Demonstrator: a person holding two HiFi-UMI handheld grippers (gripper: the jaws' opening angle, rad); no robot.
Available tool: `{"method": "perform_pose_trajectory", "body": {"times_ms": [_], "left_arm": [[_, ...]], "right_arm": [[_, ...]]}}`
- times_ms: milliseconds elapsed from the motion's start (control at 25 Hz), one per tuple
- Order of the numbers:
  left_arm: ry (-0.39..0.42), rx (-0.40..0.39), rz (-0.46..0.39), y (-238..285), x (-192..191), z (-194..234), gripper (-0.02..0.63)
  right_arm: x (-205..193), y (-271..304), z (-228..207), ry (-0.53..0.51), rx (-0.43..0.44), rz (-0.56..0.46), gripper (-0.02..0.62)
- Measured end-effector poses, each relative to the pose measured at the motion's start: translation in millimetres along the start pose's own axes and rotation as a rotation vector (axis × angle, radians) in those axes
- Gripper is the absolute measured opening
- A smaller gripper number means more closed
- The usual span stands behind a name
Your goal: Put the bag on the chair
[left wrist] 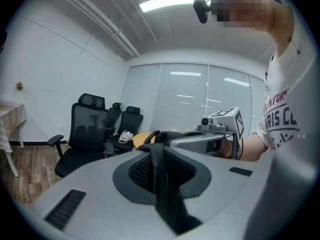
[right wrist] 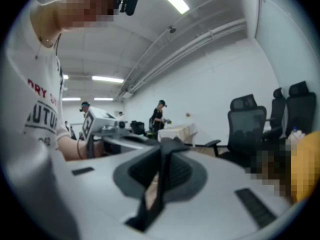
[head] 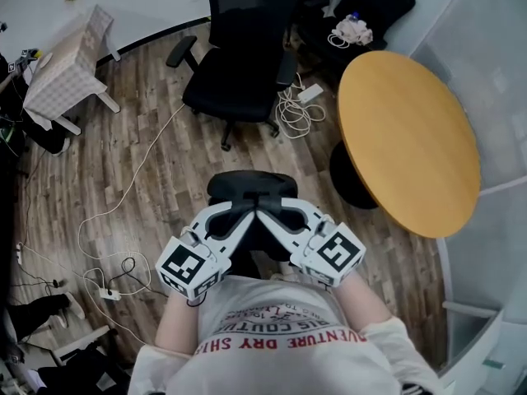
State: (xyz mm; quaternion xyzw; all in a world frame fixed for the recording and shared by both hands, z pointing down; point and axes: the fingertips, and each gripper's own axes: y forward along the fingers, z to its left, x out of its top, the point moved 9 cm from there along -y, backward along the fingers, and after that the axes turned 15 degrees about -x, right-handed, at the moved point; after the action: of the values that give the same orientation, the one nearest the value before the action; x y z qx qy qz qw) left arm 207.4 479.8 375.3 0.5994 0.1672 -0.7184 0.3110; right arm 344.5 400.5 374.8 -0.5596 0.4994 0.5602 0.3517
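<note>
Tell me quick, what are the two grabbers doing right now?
Left gripper: closed, holding the bag strap.
Right gripper: closed, also holding the bag strap.

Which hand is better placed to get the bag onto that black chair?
Left, marginally: left tongs and right tongs both clamp the bag, but the black chair stands ahead, slightly leftward.
</note>
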Motion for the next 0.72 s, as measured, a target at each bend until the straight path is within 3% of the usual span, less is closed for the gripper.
{"method": "perform_pose_trajectory", "body": {"times_ms": [280,480,720], "left_arm": [[0.010,-0.022,0.029,-15.3,29.0,107.5,0.072],[0.035,-0.057,0.063,-26.8,49.8,173.9,0.072],[0.054,-0.030,0.066,-30.7,75.9,241.3,0.074]], "right_arm": [[26.0,101.1,-30.4,-0.009,0.018,0.011,0.045],[43.7,164.1,-48.2,0.000,-0.017,0.013,0.046],[62.8,225.0,-68.4,0.022,-0.034,0.007,0.046]]}}
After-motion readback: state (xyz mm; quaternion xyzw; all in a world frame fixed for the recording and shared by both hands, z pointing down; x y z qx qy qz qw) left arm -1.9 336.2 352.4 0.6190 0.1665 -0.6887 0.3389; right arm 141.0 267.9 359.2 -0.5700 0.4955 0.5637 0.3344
